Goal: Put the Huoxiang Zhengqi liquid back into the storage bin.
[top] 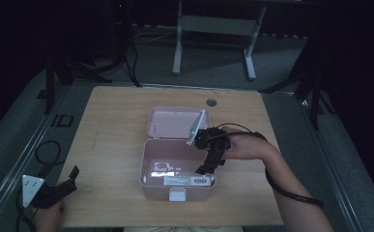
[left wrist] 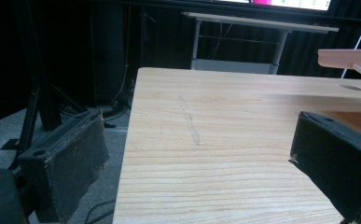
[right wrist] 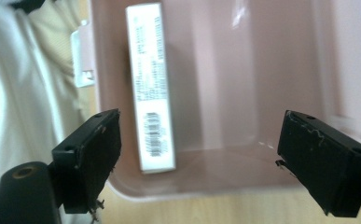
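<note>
- Your box [top: 148,166] sits mid-table [top: 112,130], its lid [top: 167,123] lying open behind it.
- A flat carton [top: 187,181] lies inside, along the box's near wall.
- Your right gripper [top: 208,166] hangs over the box's right side.
- Your left gripper [top: 71,176] sits at the table's near-left corner.

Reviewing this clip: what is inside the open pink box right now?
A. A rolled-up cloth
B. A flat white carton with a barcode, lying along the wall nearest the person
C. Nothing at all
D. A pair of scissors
B: the white carton with a printed barcode lies flat inside the pink box, against the wall that bears the white latch, while the right tongs hover open over the box.
</note>
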`<state>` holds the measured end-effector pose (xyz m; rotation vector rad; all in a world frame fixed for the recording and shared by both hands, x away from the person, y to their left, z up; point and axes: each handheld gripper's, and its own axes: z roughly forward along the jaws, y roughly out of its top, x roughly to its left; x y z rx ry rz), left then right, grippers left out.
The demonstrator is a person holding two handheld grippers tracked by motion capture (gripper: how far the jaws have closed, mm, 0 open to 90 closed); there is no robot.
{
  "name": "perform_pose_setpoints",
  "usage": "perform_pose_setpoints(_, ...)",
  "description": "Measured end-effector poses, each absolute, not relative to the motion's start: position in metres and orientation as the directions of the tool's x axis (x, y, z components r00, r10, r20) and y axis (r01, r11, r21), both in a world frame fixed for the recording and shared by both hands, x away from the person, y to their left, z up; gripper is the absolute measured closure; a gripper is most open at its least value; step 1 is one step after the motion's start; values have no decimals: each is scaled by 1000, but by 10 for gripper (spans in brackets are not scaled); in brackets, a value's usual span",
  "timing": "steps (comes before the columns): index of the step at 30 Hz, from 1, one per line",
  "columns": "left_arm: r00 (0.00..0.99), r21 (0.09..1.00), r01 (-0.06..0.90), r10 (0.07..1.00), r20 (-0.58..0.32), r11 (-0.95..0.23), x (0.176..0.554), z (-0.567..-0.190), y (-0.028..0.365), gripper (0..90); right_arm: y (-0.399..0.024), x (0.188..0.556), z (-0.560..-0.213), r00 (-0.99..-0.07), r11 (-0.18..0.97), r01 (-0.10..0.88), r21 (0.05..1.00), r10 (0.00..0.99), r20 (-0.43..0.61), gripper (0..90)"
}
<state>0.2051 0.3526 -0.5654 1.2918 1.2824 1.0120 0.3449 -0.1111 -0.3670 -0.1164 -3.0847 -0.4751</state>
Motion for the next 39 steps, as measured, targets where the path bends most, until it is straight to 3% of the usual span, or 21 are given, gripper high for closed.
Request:
perform_pose_setpoints(11,83,986,149,993,-83,70,205,-565,352,40,-159,355,-350,-985,890,156,430,173,-1,132)
perform_pose_setpoints(20,84,986,146,992,-90,77,205,-565,353,40,-190,365,-361,-973,880,199,431,231,-23,131)
perform_pose_setpoints(39,83,986,152,993,-86,72,206,-565,352,40,-230,396,-448,-921,816,343,465,390,-5,130)
